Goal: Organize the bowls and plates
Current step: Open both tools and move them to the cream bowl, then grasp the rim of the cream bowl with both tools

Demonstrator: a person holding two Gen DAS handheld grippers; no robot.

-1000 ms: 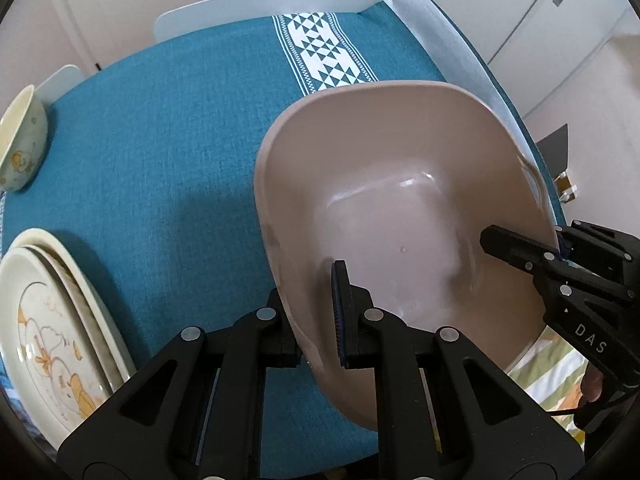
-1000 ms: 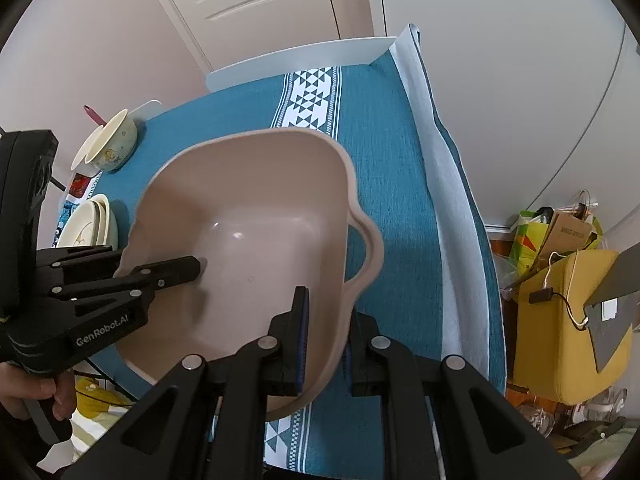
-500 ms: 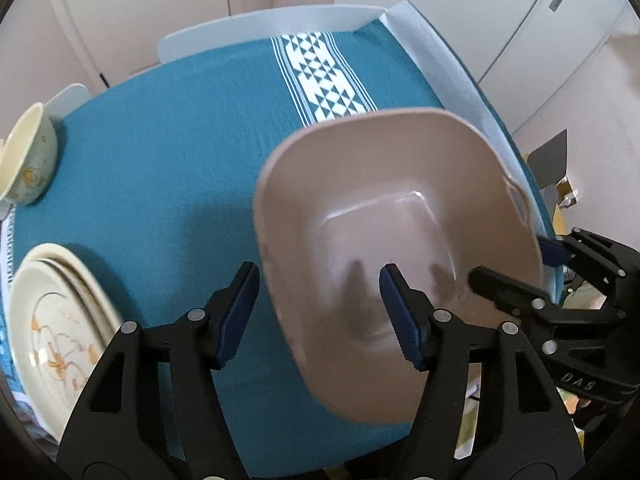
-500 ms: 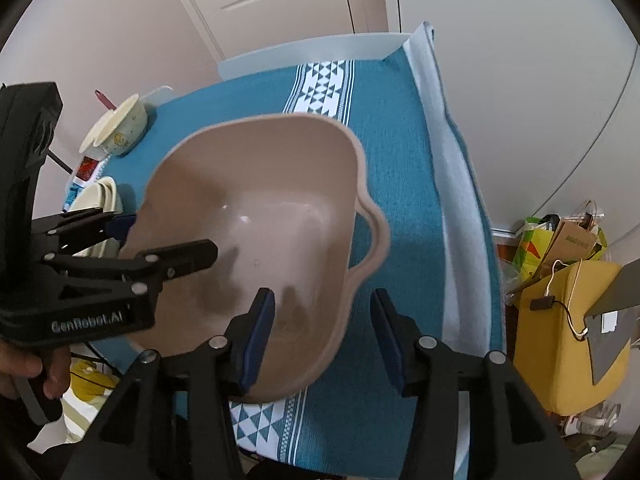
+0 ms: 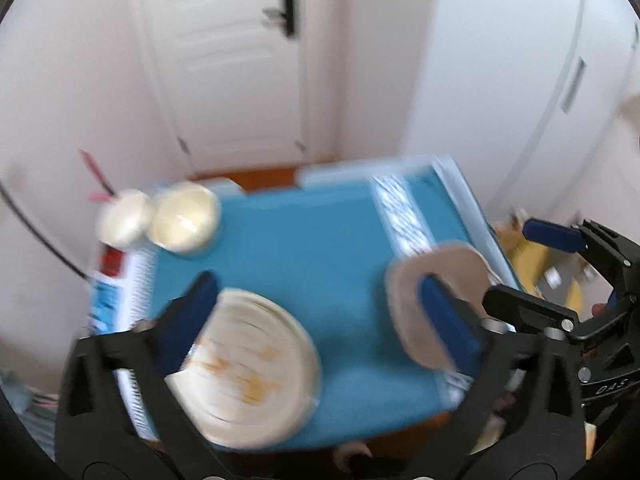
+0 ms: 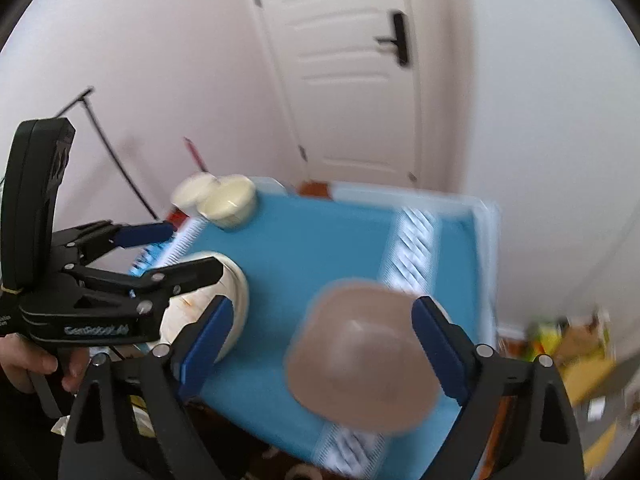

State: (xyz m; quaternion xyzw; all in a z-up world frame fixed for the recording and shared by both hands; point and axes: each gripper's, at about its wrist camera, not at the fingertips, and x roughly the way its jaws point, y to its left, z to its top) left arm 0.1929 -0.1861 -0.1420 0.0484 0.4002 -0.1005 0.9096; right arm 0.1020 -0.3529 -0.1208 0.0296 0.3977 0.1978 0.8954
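Observation:
A large beige bowl (image 6: 362, 358) with side handles sits on the teal tablecloth (image 6: 316, 256) near the table's front right; it also shows in the left wrist view (image 5: 412, 304). A stack of cream plates (image 5: 248, 364) with orange drawings lies at the front left, also in the right wrist view (image 6: 232, 284). A cream bowl (image 5: 184, 216) stands at the back left corner. My left gripper (image 5: 324, 316) is open and empty above the table. My right gripper (image 6: 320, 344) is open and empty above the beige bowl. Both views are blurred.
A second pale bowl (image 5: 122, 218) with a pink utensil stands next to the cream bowl. A white door (image 6: 352, 76) and walls lie behind the table. Yellow bags (image 6: 576, 356) sit on the floor to the right.
Both grippers have let go of the beige bowl, opened wide and pulled up and back from the table. The bowl now rests on the cloth.

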